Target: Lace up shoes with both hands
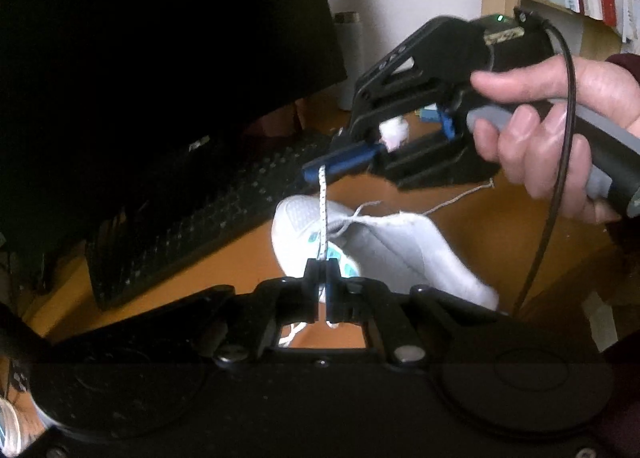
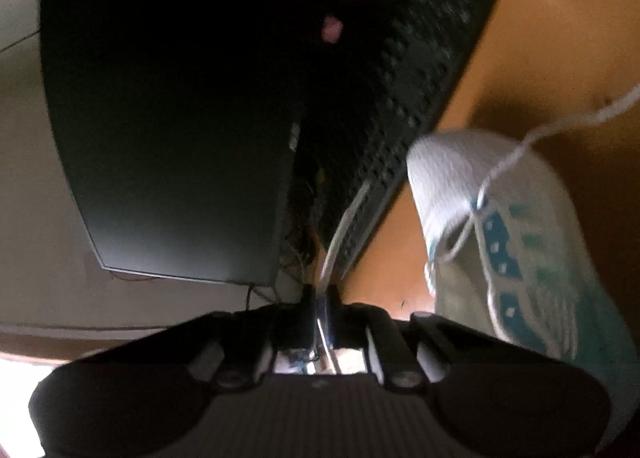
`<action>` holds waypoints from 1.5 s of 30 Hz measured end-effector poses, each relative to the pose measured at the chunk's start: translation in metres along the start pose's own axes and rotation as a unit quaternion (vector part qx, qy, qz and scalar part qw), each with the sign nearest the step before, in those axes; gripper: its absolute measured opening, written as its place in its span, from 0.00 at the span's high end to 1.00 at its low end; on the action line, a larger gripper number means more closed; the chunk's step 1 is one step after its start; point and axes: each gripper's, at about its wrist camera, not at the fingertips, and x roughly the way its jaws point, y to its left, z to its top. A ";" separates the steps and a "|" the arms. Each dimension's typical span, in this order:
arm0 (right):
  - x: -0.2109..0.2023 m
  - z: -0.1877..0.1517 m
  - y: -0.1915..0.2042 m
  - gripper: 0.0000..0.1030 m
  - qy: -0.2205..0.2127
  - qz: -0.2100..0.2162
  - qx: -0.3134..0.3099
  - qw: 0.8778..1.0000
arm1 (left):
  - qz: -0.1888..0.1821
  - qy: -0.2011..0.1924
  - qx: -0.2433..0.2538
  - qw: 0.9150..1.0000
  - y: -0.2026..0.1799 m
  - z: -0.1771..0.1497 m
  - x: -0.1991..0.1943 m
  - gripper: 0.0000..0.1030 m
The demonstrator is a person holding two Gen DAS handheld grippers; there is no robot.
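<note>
A wooden desk (image 1: pixel 460 217) is seen under everything, its far side taken up by a dark monitor (image 1: pixel 160 57) and a black keyboard (image 1: pixel 208 225) that runs slantwise in front of it. Between the keyboard and the near edge, a white shoe (image 1: pixel 360 234) with teal eyelet panels is laid on its side, its long axis set slantwise with the toe toward the keyboard and the heel toward the near right. From the eyelet area a speckled lace (image 1: pixel 323 213) is drawn taut and nearly upright, its long axis running from the left gripper (image 1: pixel 322 278) below to the right gripper (image 1: pixel 320 171) above. The left gripper is fully closed and the lace is pinched between its tips, just above the shoe's teal panels. The right gripper, held in a hand (image 1: pixel 560 129), is also closed on the lace, near its upper end, with the blue pads clamped across it. The shoe is judged nearer to the left gripper, which sits almost over it. A thinner loose strand (image 1: pixel 452 203) is trailed from the shoe toward the right. Open room is left to the right over bare desk; to the left the keyboard edge lies close to the toe, so little clearance is judged available there.
</note>
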 end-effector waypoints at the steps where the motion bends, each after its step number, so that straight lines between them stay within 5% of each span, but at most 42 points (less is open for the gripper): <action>1: -0.001 0.001 0.001 0.95 -0.004 -0.002 -0.009 1.000 | 0.000 0.001 -0.003 1.000 0.000 -0.001 0.000 1.00; 20: -0.020 0.004 0.008 0.96 -0.026 -0.020 -0.064 0.997 | -0.003 0.003 -0.021 1.000 0.000 -0.007 -0.003 1.00; 26: -0.038 0.003 0.032 0.97 -0.044 -0.016 -0.141 0.989 | -0.002 0.001 -0.016 1.000 -0.001 0.000 -0.006 0.93; 29: -0.093 0.018 0.076 0.97 -0.133 -0.009 -0.231 0.964 | 0.001 -0.001 -0.020 1.000 0.002 0.001 -0.007 0.82; 32: -0.180 0.027 0.129 0.97 -0.288 -0.061 -0.340 0.893 | 0.001 0.011 -0.041 0.999 0.009 -0.001 0.001 0.82; 34: -0.241 0.020 0.167 0.97 -0.398 -0.123 -0.412 0.810 | 0.001 0.016 -0.054 0.998 0.012 -0.001 0.006 0.82; 35: -0.256 0.015 0.181 0.97 -0.410 -0.140 -0.442 0.785 | -0.001 0.017 -0.056 0.998 0.012 -0.001 0.008 0.82; 38: -0.259 0.011 0.192 0.97 -0.364 -0.145 -0.473 0.789 | -0.008 0.018 -0.055 0.998 0.008 0.003 0.014 0.82; 45: -0.105 -0.027 0.131 0.97 -0.083 -0.178 -0.547 0.814 | -0.012 0.030 -0.043 0.999 -0.006 0.014 0.033 0.76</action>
